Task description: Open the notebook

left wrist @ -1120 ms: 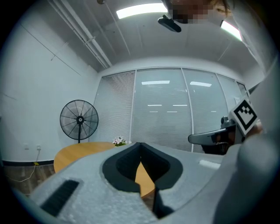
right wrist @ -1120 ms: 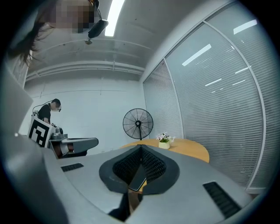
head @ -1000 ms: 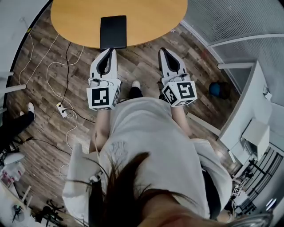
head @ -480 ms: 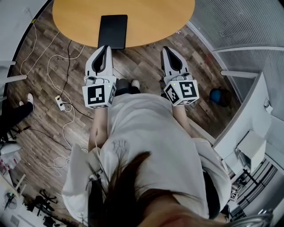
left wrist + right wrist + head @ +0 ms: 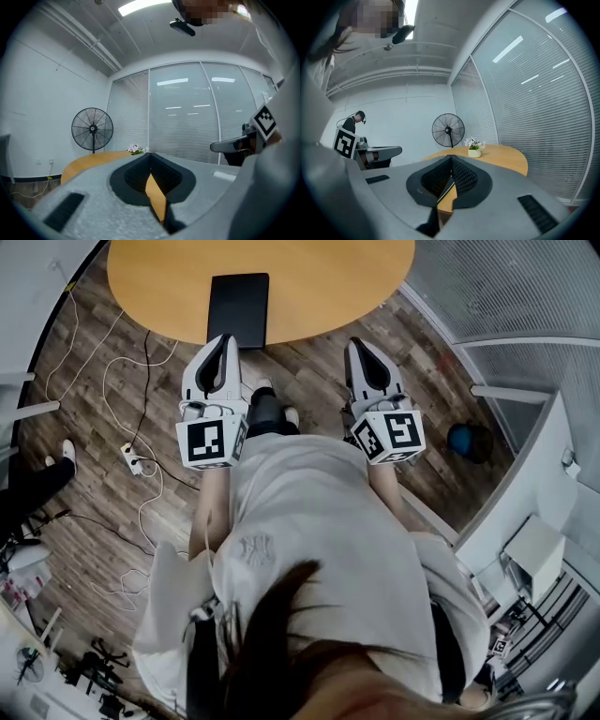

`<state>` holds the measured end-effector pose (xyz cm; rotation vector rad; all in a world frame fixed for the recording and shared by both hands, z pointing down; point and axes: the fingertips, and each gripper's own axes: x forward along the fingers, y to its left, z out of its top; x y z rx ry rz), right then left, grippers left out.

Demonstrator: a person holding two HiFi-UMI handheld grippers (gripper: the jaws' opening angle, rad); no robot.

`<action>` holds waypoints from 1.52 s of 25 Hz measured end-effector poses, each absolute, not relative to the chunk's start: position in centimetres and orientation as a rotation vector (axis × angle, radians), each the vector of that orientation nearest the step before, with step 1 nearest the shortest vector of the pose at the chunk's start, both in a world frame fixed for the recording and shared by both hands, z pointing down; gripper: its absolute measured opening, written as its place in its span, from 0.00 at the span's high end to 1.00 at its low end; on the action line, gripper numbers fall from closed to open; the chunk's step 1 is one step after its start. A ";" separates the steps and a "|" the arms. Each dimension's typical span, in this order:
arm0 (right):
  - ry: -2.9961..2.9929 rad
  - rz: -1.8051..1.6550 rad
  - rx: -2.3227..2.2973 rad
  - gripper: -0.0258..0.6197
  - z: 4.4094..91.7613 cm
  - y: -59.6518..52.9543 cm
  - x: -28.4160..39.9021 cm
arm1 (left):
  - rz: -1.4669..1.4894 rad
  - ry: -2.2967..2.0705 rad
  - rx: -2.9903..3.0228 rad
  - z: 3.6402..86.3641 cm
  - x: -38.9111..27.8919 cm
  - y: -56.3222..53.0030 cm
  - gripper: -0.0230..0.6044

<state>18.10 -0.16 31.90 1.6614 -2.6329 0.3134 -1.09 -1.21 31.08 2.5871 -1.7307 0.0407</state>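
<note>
Evidently, you held the grey left gripper [image 5: 226, 338] and right gripper [image 5: 358, 343] closed and empty, aimed toward the black rectangular notebook [image 5: 237, 307].

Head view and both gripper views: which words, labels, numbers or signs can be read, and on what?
No word or number is readable.
left gripper and right gripper: black-and-white square markers only, no letters.
shirt: faint emblem, too blurred to read.
notebook: plain black cover, no print visible.
</note>
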 end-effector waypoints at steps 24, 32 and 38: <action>-2.466 0.329 1.826 0.96 32.1 -10.2 14.0 | 0.060 -1.477 2.708 31.9 -4.2 -13.3 0.94; -2.462 0.360 1.842 0.96 32.8 -10.5 12.4 | 0.080 -1.425 2.710 33.0 -4.8 -13.8 0.94; -2.476 0.361 1.835 0.96 32.8 -11.3 12.3 | 0.094 -1.441 2.698 33.3 -5.2 -14.1 0.94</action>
